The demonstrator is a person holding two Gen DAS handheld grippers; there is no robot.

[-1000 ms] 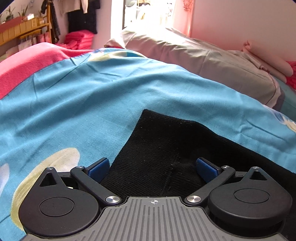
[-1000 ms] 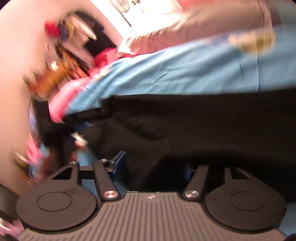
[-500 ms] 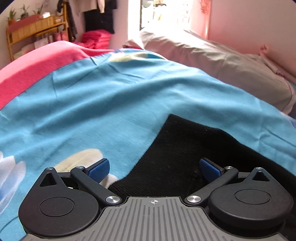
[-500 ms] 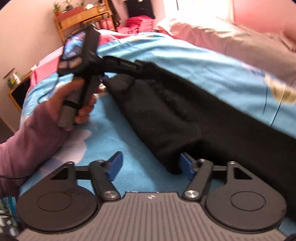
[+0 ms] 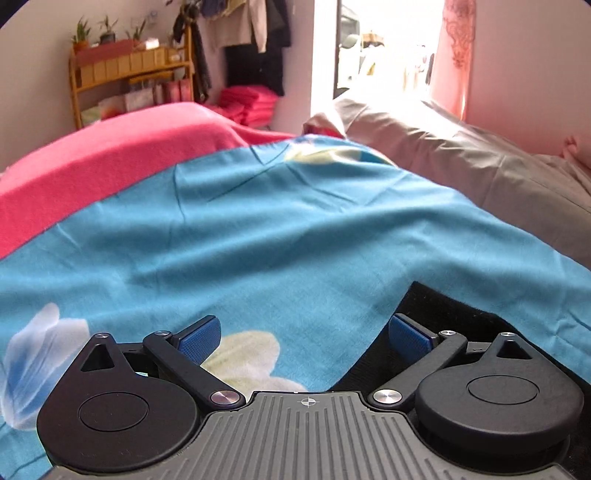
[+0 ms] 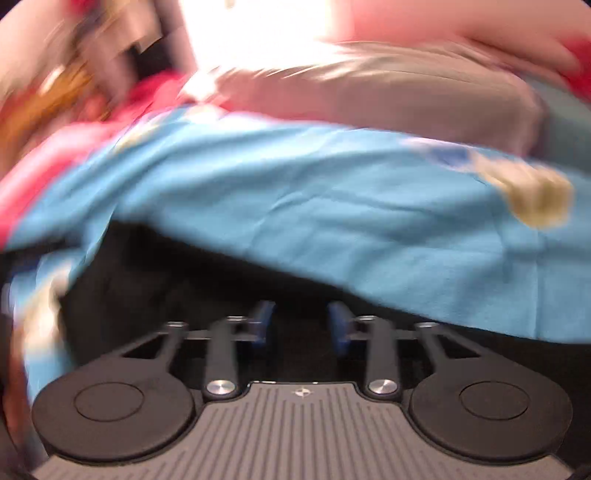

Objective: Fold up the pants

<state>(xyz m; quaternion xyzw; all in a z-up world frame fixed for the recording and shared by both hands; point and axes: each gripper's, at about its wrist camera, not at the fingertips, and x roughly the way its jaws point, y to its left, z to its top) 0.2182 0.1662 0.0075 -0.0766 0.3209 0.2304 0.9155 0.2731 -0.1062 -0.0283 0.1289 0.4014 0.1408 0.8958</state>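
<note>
The black pants (image 5: 454, 317) lie flat on the blue bedsheet (image 5: 258, 240). In the left wrist view only one corner shows at the lower right, under the right finger. My left gripper (image 5: 304, 338) is open and empty over the sheet. In the blurred right wrist view the pants (image 6: 177, 280) fill the lower part. My right gripper (image 6: 301, 325) hovers over the black cloth with its blue pads (image 6: 263, 324) partly closed and a gap between them. Whether cloth sits between them is unclear.
A pink blanket (image 5: 92, 173) covers the bed's far left. A grey pillow (image 5: 461, 173) lies at the far right by the pink wall. A wooden shelf (image 5: 125, 74) and hanging clothes (image 5: 255, 33) stand beyond the bed.
My left gripper has slid left off the pants, so only their corner remains in view. My right gripper has swung fast over the pants and its jaws have narrowed.
</note>
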